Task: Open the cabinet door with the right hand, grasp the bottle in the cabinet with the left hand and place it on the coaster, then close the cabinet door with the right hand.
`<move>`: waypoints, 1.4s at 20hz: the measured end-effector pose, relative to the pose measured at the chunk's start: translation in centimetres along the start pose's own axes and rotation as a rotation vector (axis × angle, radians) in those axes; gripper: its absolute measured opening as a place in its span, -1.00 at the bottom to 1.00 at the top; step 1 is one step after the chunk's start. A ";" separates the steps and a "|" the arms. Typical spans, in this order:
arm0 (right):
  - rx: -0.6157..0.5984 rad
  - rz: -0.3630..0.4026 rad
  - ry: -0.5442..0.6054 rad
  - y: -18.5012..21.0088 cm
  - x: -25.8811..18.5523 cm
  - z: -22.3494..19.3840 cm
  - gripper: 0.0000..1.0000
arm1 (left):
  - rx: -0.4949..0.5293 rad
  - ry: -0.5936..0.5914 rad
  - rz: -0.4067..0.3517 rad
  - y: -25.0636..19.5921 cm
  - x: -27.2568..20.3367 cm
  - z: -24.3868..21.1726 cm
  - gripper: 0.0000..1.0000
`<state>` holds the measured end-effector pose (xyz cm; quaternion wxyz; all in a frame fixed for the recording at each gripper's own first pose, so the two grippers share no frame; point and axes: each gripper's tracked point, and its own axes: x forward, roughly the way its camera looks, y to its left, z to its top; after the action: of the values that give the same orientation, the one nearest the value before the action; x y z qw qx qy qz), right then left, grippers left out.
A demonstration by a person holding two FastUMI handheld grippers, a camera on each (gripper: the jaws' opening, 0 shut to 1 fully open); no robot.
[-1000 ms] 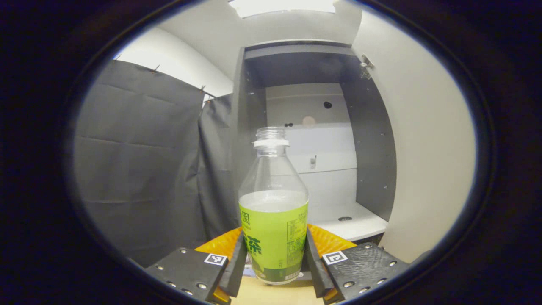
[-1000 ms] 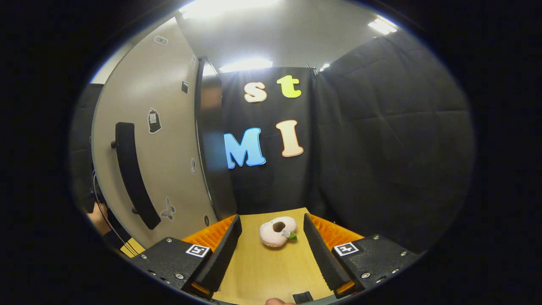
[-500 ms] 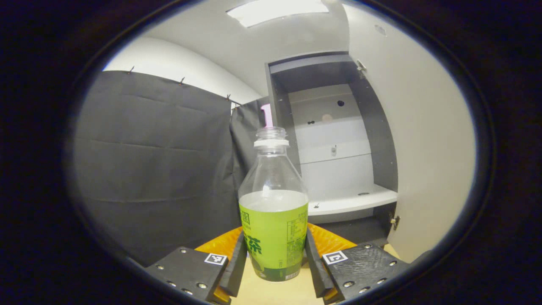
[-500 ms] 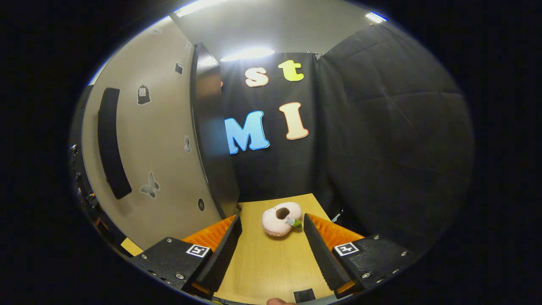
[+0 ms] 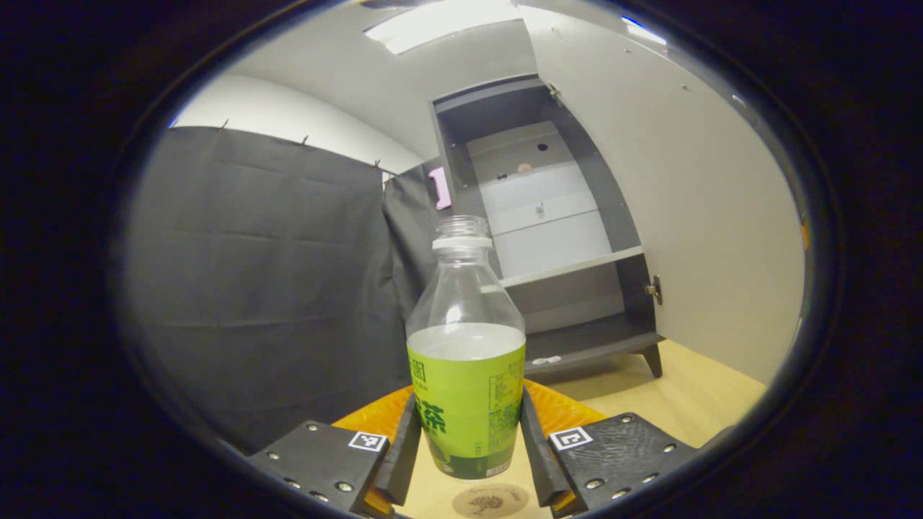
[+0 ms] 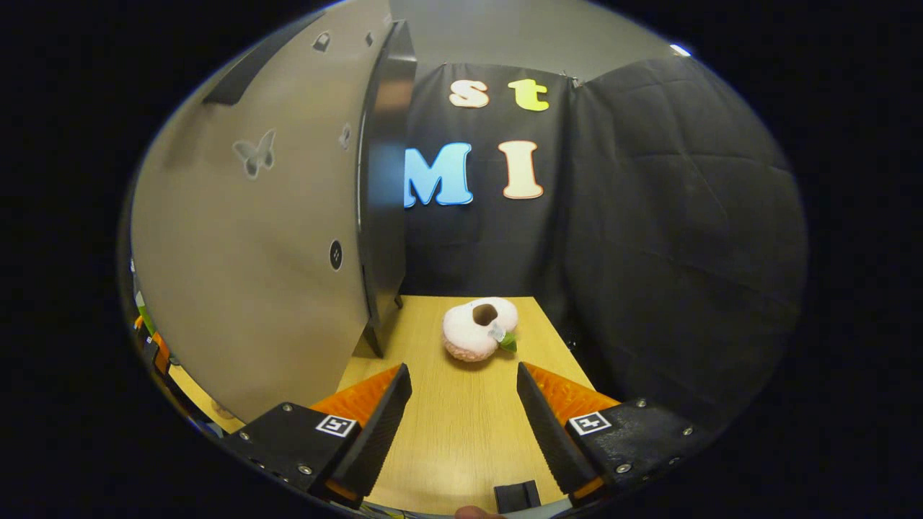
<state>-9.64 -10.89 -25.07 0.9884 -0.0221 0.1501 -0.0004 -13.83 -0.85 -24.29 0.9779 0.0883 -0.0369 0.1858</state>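
Left gripper [image 5: 467,450] fingers clenched on bottle [image 5: 466,360], now out of cabinet [image 5: 548,238], lowered over coaster [image 5: 490,500]; right gripper [image 6: 458,425] fingers released; placing next.

The bottle [image 5: 465,317] was clear, glossy plastic with a paper-like label. The table [image 6: 461,432] looked like matt wood. At twelve o'clock on it, the toy [image 6: 479,329] looked plush.
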 end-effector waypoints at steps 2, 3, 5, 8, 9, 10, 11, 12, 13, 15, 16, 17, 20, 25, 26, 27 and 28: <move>-0.030 -0.001 0.047 0.3 0.4 -2.4 0.84 | -0.019 0.010 0.032 0.5 -0.4 -3.4 0.33; -0.027 -0.013 0.087 0.0 0.2 -3.7 0.84 | -0.026 0.031 0.040 0.6 -0.3 -5.5 0.33; 0.022 -0.006 0.110 0.9 -0.2 -4.4 0.85 | -0.061 0.052 0.059 0.8 -0.7 -8.6 0.33; 0.002 0.018 0.127 2.2 0.0 -4.7 0.84 | -0.082 0.086 0.069 0.6 -1.3 -11.9 0.33; -0.020 0.030 0.133 2.4 0.1 -4.8 0.85 | -0.080 0.096 0.074 0.7 -1.5 -12.8 0.33; -0.035 0.044 0.130 2.8 0.1 -4.6 0.85 | -0.089 0.102 0.074 0.6 -1.5 -13.4 0.33; -0.045 0.060 0.122 3.3 -0.1 -4.4 0.85 | -0.104 0.110 0.075 0.5 -1.6 -13.9 0.33; -0.057 0.071 0.112 3.7 -0.3 -4.1 0.84 | -0.114 0.098 0.079 0.8 -1.8 -13.8 0.33; -0.072 0.077 0.105 4.0 -0.5 -4.1 0.84 | -0.121 0.098 0.079 0.7 -1.5 -13.7 0.34; -0.078 0.081 0.105 4.2 -0.8 -4.3 0.86 | -0.131 0.099 0.081 0.9 -1.5 -14.0 0.33; -0.074 0.075 0.117 4.2 -0.9 -4.6 0.87 | -0.131 0.103 0.080 0.9 -1.3 -14.1 0.36; -0.070 0.072 0.128 4.3 -1.0 -4.8 0.87 | -0.132 0.107 0.089 1.1 -1.4 -14.1 0.51; -0.059 0.074 0.120 4.8 -1.5 -4.0 0.88 | -0.152 0.097 0.093 1.4 -0.8 -13.3 0.60; -0.029 0.087 0.105 5.3 -1.8 -2.8 0.89 | -0.180 0.098 0.072 2.0 -0.2 -10.5 0.87; -0.016 0.091 0.097 5.4 -2.0 -2.3 0.89 | -0.175 0.089 0.066 2.4 -0.1 -9.0 0.63; -0.003 0.092 0.092 5.4 -2.1 -1.8 0.89 | -0.162 0.079 0.056 2.7 0.0 -7.5 0.63; 0.011 0.092 0.102 5.4 -2.3 -1.5 0.89 | -0.144 0.075 0.045 3.1 0.1 -6.3 0.86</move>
<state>-12.30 -5.58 -26.08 0.9785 -0.0098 0.2012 0.0432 -14.68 3.17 -29.94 0.9780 0.0100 -0.0154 0.2077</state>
